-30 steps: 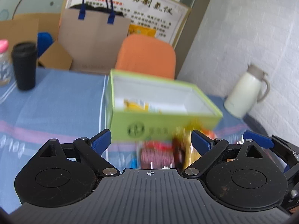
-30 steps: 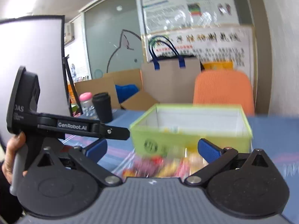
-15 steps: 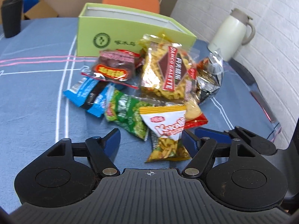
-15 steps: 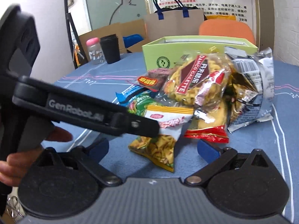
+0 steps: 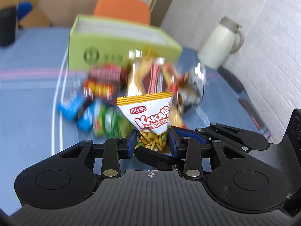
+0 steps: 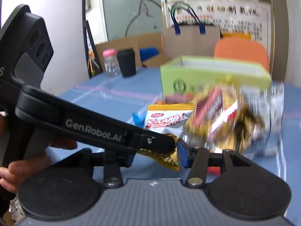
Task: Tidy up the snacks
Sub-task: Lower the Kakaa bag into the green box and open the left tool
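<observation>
My left gripper [image 5: 152, 141] is shut on the lower end of a white and orange Kakabi snack packet [image 5: 150, 117], held upright above the table. In the right wrist view the same packet [image 6: 165, 120] sits between my right gripper's [image 6: 156, 155] blue pads too, and the jaws are closed in on its bottom corner. The left gripper's black body [image 6: 90, 128] crosses in front. Behind lies a pile of snack packets [image 5: 146, 79] and the open green box [image 5: 120, 37].
A cream thermos jug [image 5: 220, 43] stands at the right on the blue tablecloth. A black cup [image 6: 126, 63] and a pink-lidded bottle [image 6: 110, 62] stand far left. An orange chair [image 6: 242, 50] and a paper bag [image 6: 190, 37] are behind the box.
Both grippers were open above the pile; now both have closed on the Kakabi packet, and it is lifted off the pile.
</observation>
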Demonstrator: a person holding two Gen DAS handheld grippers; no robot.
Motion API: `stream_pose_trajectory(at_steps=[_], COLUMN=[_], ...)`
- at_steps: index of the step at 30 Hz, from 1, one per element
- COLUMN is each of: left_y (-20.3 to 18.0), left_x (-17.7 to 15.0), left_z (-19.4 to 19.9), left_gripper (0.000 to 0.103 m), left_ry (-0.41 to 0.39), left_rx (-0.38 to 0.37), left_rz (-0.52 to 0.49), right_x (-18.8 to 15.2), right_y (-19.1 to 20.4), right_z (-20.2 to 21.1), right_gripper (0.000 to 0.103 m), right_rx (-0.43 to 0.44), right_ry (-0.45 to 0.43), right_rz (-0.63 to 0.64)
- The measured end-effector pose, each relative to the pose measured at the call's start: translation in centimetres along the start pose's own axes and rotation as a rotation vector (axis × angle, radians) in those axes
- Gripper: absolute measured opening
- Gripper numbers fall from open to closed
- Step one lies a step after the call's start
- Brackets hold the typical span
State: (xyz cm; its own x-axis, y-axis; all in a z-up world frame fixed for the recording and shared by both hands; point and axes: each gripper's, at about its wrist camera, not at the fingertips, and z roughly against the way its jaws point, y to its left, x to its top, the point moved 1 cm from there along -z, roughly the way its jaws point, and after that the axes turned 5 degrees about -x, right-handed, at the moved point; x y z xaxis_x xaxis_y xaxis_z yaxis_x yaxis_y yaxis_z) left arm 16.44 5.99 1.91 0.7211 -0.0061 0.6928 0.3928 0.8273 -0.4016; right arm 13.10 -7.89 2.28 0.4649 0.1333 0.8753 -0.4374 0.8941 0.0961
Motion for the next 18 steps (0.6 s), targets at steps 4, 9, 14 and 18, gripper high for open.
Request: stream_pose_trajectory(at_steps=[4,9,14,18], left_y=[0.2,0.5,0.6,1.2], left_x=[4.9,13.1,19.3,21.3], left_z=[-0.6,-3.6,-9.6,-14.3], left_gripper=[0.015,0.015,0.015,0.018], left_ry=[-0.064,-0.124,-0.100,-0.069], left_rx=[0.011,0.032,0.047,0.081], left_rz=[-0.027,-0.075,-0.090,-0.087], right_x=[4.6,11.1,15.3,15.5], right_y=[-0.9,-4.4,-9.5,-12.2], right_z=[-2.7,-7.2,-12.2,-14.7], right_gripper=[0.058,0.059,0.060,0.077], right_rx=[-0.031,-0.084,-0.109,-0.141], right_ry=[-0.063,-0.065,0.041,0.121], right_rz=[0.080,0.165,0.167,0.151])
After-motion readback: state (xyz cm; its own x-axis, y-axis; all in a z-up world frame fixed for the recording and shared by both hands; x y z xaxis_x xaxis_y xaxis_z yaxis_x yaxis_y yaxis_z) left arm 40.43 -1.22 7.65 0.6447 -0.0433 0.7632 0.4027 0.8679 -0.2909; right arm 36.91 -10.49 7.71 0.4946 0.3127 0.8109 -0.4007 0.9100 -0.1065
